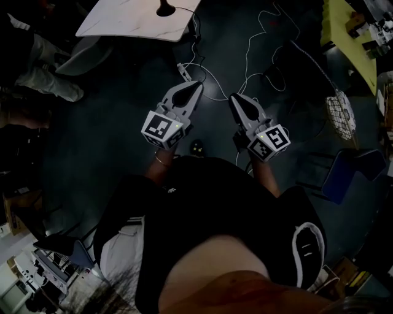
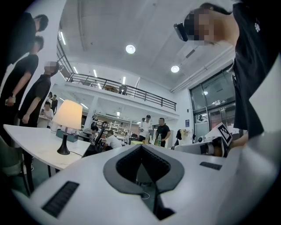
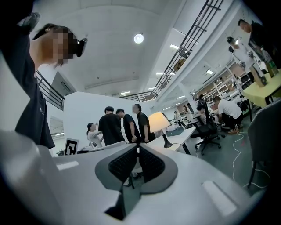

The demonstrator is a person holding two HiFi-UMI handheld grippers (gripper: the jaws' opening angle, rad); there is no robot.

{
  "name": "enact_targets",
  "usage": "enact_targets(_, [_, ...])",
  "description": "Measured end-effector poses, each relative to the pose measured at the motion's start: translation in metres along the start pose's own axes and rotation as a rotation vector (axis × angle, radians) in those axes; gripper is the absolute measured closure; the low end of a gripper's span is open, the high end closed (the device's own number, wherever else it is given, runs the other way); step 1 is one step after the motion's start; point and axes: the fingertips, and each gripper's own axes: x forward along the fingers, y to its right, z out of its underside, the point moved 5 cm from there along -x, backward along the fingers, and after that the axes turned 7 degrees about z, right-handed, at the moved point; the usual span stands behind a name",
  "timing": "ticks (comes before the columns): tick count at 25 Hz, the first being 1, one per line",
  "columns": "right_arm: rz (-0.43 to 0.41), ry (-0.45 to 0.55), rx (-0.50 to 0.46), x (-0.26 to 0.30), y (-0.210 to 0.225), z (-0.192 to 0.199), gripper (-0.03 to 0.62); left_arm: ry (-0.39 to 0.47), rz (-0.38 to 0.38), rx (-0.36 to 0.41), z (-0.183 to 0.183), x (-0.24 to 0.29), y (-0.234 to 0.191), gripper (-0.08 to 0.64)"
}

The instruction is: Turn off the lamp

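The lamp (image 2: pixel 67 115) is lit, with a cream shade on a thin black stem, and stands on a white table (image 2: pixel 30 140) at the left of the left gripper view. The right gripper view has the lamp (image 3: pixel 158 122) just right of centre, some way off. From the head view only the lamp's black base (image 1: pixel 164 9) shows, on the white table (image 1: pixel 129 24) at the top edge. My left gripper (image 1: pixel 195 86) and right gripper (image 1: pixel 235 98) hang side by side over the dark floor, short of the table. Both point level toward it, and both are shut and hold nothing.
White cables (image 1: pixel 245 55) and a power strip (image 1: pixel 184 72) lie on the floor between the grippers and the table. A mesh chair (image 1: pixel 339 110) and a blue chair (image 1: pixel 344 175) stand to the right. Someone's legs (image 1: pixel 43 73) are at the left, and several people (image 3: pixel 118 127) stand by the table.
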Motion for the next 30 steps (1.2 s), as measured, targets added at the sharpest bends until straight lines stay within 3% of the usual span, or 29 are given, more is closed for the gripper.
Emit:
enact_targets(8, [0.066, 0.018, -0.011, 0.012, 0.013, -0.001, 0.592, 0.000, -0.003, -0.013, -0.001, 0.003, -0.029, 0.554])
enact_targets(15, [0.127, 0.036, -0.038, -0.005, 0.031, -0.012, 0.592, 0.005, -0.004, -0.025, 0.014, -0.001, -0.023, 0.554])
enact_targets(30, [-0.131, -0.007, -0.010, 0.080, 0.027, -0.020, 0.592, 0.029, -0.193, 0.008, -0.005, -0.019, -0.058, 0.552])
